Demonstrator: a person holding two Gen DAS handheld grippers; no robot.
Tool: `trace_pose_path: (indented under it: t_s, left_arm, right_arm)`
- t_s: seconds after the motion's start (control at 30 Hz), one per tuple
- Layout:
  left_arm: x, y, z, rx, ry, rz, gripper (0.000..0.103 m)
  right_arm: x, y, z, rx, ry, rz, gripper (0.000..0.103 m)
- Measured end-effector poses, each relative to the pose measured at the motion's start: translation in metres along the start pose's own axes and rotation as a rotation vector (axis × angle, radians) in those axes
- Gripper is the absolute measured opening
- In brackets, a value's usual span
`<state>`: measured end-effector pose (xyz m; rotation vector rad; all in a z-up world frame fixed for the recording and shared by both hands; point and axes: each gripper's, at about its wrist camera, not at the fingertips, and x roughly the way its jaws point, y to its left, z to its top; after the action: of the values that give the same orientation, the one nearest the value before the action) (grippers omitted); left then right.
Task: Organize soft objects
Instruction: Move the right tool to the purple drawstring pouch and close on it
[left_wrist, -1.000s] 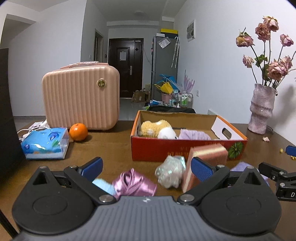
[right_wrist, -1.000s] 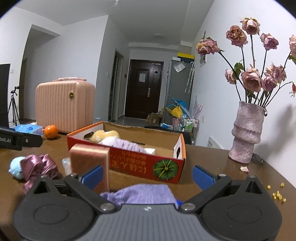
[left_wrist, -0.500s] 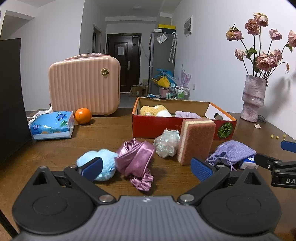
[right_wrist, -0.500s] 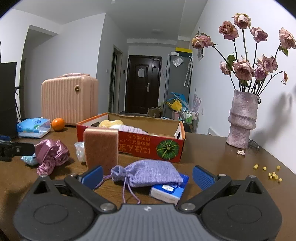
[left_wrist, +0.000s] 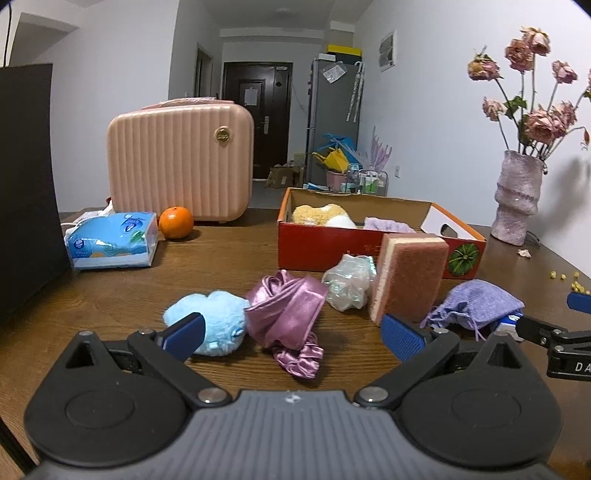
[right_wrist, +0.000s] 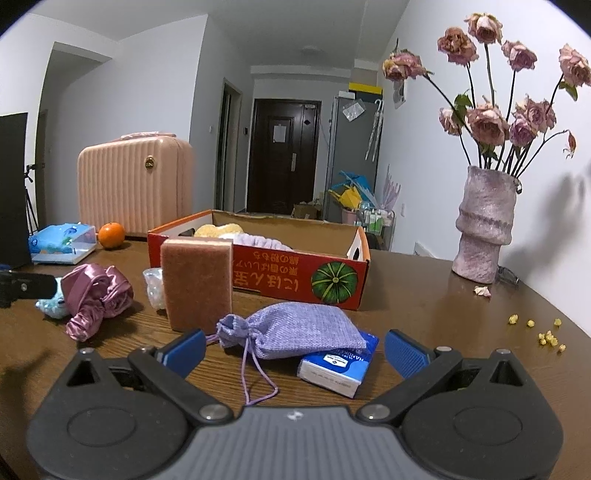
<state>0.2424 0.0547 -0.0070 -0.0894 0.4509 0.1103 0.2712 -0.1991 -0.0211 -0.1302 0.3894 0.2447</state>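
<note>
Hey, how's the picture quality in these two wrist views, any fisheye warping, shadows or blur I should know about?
Left wrist view: sharp, dim indoor light, black corners from the fisheye, walls bowed at the edges. Right wrist view: also sharp, the vase throws a soft shadow on the wall, the table shows a faint sheen, and the table edge curves. Both grippers' bodies fill the bottom of the frames.

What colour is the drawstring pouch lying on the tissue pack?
Lavender purple; clearest in the right wrist view.

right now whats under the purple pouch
A blue and white tissue pack lies under the purple pouch, its near end sticking out on the table. The pouch covers the pack's far end, so anything else beneath it cannot be seen.
</note>
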Motion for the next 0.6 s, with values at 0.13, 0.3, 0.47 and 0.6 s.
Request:
trace_pose_path:
  t_s: [0.13, 0.3, 0.47, 0.6]
  left_arm:
    - [0.003, 0.008, 0.002, -0.006, -0.004, 0.013, 0.103]
    - [0.006, 0.016, 0.004, -0.018, -0.003, 0.026, 0.103]
    - [0.008, 0.024, 0.005, -0.020, -0.003, 0.039, 0.103]
    - [0.010, 0.031, 0.006, -0.037, 0.002, 0.051, 0.103]
  right_arm:
    - [0.011, -0.002, 0.002, -0.011, 0.034, 0.011, 0.103]
    - [0.031, -0.003, 0.007, -0.029, 0.067, 0.056, 0.103]
    - [0.055, 0.001, 0.014, -0.062, 0.095, 0.035, 0.103]
    - [0.077, 0.002, 0.021, -0.093, 0.121, 0.029, 0.103]
